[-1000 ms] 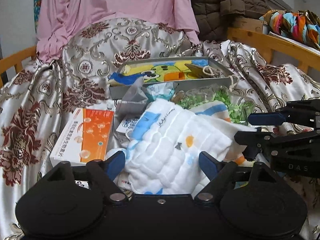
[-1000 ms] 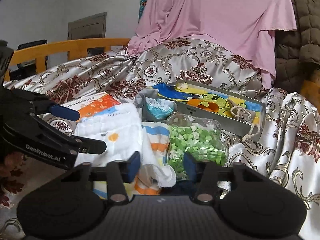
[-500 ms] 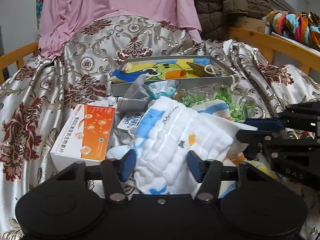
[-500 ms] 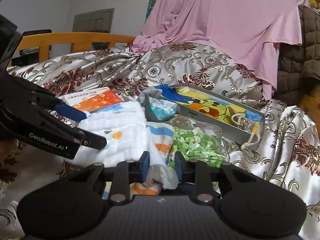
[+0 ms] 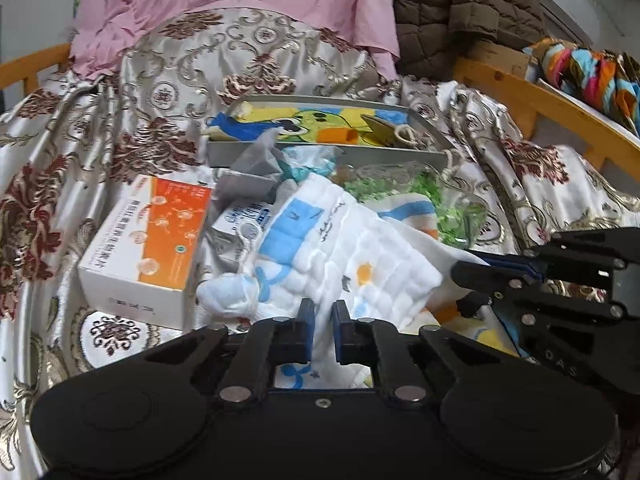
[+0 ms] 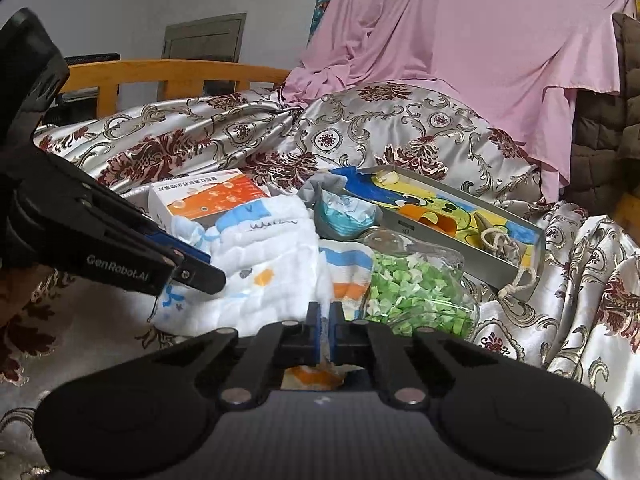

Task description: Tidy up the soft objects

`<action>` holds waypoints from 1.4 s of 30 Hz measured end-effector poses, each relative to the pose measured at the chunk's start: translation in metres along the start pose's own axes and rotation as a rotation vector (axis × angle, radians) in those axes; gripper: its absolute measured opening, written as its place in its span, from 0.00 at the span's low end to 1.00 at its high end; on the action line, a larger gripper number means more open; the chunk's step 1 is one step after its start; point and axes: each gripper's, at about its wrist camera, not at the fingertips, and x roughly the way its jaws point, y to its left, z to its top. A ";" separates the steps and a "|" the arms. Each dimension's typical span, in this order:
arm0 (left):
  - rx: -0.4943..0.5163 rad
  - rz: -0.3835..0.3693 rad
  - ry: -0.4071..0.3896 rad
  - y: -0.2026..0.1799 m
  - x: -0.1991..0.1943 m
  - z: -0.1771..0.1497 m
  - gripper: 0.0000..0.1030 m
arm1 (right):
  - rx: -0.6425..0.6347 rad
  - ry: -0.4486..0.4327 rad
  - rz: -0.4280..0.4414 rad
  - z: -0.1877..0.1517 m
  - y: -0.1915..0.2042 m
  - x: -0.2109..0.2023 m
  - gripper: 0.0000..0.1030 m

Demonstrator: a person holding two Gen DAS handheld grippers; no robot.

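A white quilted cloth (image 5: pixel 340 256) with blue and orange prints lies crumpled on the patterned satin bedspread (image 5: pixel 80 168). My left gripper (image 5: pixel 323 320) has its jaws closing on the cloth's near edge, and the pads pinch a fold. Under it lies a cloth with blue and orange stripes (image 6: pixel 344 276). My right gripper (image 6: pixel 325 314) is shut on the near edge of that striped cloth. From the right wrist view the left gripper (image 6: pixel 200 270) reaches in from the left over the white cloth (image 6: pixel 264 272). The right gripper (image 5: pixel 472 276) enters the left wrist view from the right.
An orange-and-white box (image 5: pixel 148 248) lies left of the cloths. Behind them are a grey tray (image 5: pixel 328 152) with a cartoon picture, a teal packet (image 6: pixel 344 216) and a clear bag of green paper bits (image 6: pixel 416 292). A pink sheet (image 6: pixel 460 52) and wooden rails (image 5: pixel 540 100) border the bed.
Both grippers have gone from wide open to pinched shut, the left on the white cloth's near edge and the right on the striped cloth's edge. Neither hand has shifted much.
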 end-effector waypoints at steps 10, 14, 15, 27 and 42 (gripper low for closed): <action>0.061 0.056 -0.001 -0.012 0.003 -0.001 0.50 | -0.029 -0.014 -0.014 0.000 0.003 -0.005 0.03; 0.053 0.062 0.012 -0.010 0.009 0.000 0.54 | -0.028 -0.014 -0.021 -0.001 0.002 -0.003 0.03; 0.052 0.061 0.015 -0.010 0.010 0.000 0.54 | -0.022 -0.011 -0.021 -0.001 0.001 -0.002 0.04; 0.039 0.030 0.074 -0.004 0.019 0.000 0.13 | -0.001 0.042 -0.016 -0.002 0.001 0.011 0.08; 0.000 0.061 -0.058 -0.007 -0.029 0.006 0.03 | -0.031 -0.087 -0.060 0.010 0.002 -0.019 0.04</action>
